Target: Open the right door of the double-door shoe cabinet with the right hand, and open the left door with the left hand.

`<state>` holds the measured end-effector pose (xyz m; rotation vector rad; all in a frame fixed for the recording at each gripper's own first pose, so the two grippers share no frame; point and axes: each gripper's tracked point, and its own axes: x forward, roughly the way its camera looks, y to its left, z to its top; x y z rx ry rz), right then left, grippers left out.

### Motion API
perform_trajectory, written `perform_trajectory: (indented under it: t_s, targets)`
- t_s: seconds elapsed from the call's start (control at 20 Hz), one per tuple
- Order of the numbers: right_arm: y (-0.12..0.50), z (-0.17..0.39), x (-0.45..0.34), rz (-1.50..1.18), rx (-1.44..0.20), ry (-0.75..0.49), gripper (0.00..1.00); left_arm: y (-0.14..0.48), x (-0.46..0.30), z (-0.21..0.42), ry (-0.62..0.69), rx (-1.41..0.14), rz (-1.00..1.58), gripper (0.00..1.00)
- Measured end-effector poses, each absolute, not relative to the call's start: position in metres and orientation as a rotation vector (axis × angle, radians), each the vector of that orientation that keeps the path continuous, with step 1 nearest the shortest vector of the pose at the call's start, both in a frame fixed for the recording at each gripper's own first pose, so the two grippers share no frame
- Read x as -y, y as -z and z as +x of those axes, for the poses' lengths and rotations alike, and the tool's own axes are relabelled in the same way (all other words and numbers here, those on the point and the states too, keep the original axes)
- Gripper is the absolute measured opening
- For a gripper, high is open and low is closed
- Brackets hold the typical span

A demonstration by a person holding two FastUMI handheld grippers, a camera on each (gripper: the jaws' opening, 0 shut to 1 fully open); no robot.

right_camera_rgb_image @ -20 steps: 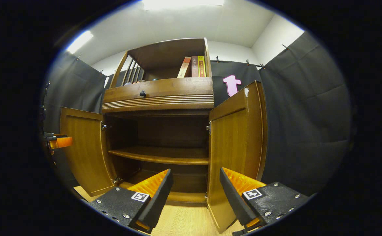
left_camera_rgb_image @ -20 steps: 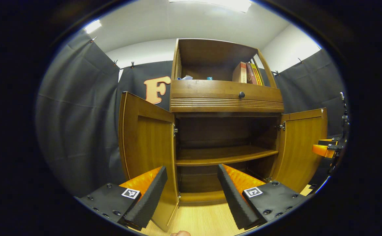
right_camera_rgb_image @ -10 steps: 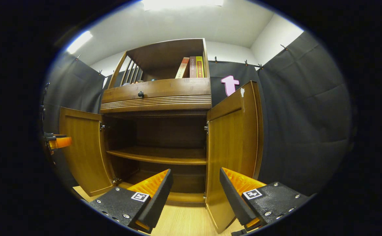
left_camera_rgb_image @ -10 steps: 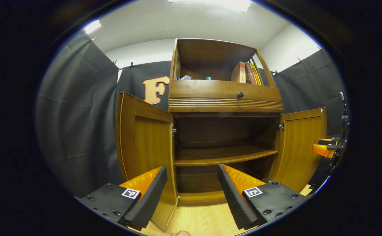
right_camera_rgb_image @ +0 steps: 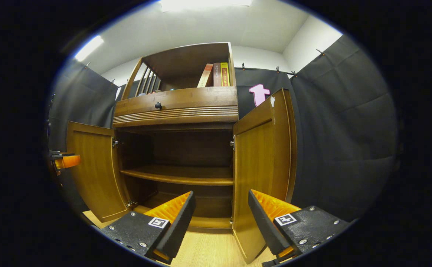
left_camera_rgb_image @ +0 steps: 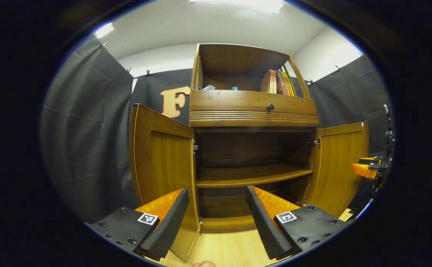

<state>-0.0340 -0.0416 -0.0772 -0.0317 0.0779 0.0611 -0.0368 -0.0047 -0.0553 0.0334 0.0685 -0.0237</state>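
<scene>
Both doors stand swung wide: the left door (left_camera_rgb_image: 162,163) and the right door (right_camera_rgb_image: 262,163) flank a broad open mouth between them. Inside, the shelf (left_camera_rgb_image: 251,175) splits that space into an upper bay and a lower one, each with nothing in it. Above, the drawer front (left_camera_rgb_image: 253,108) with its knob (left_camera_rgb_image: 270,106) juts forward over the opening. The wooden floor (left_camera_rgb_image: 223,248) lies bare before the cabinet.

Brown wooden shoe cabinet (left_camera_rgb_image: 253,111) standing upright against booth wall, left door (left_camera_rgb_image: 162,163) and right door (right_camera_rgb_image: 262,167) both hanging wide open, baring dark interior with middle shelf (left_camera_rgb_image: 251,175).
</scene>
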Motion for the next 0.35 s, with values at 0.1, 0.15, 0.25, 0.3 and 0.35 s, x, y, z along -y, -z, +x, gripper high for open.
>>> perform_trajectory:
  t_s: [0.1, 0.15, 0.25, 0.3, 0.35]
  targets:
    - [0.0762, -0.0338, 0.0427, -0.033, -0.078, -0.059, 0.99, 0.0545, 0.0041, -0.0367, 0.023, -0.066, 0.035, 1.0]
    - [0.0771, -0.0344, 0.0425, -0.033, -0.079, -0.059, 0.99, 0.055, 0.0045, -0.0368, 0.024, -0.066, 0.034, 1.0]
    - [0.0778, -0.0345, 0.0426, -0.033, -0.08, -0.058, 0.99, 0.0536, 0.0044, -0.0372, 0.024, -0.064, 0.036, 1.0]
    - [0.0785, -0.0352, 0.0428, -0.034, -0.08, -0.058, 0.99, 0.053, 0.0041, -0.0372, 0.022, -0.063, 0.041, 1.0]
    - [0.0781, -0.0351, 0.0427, -0.035, -0.08, -0.058, 0.99, 0.0521, 0.0027, -0.0373, 0.018, -0.06, 0.045, 1.0]
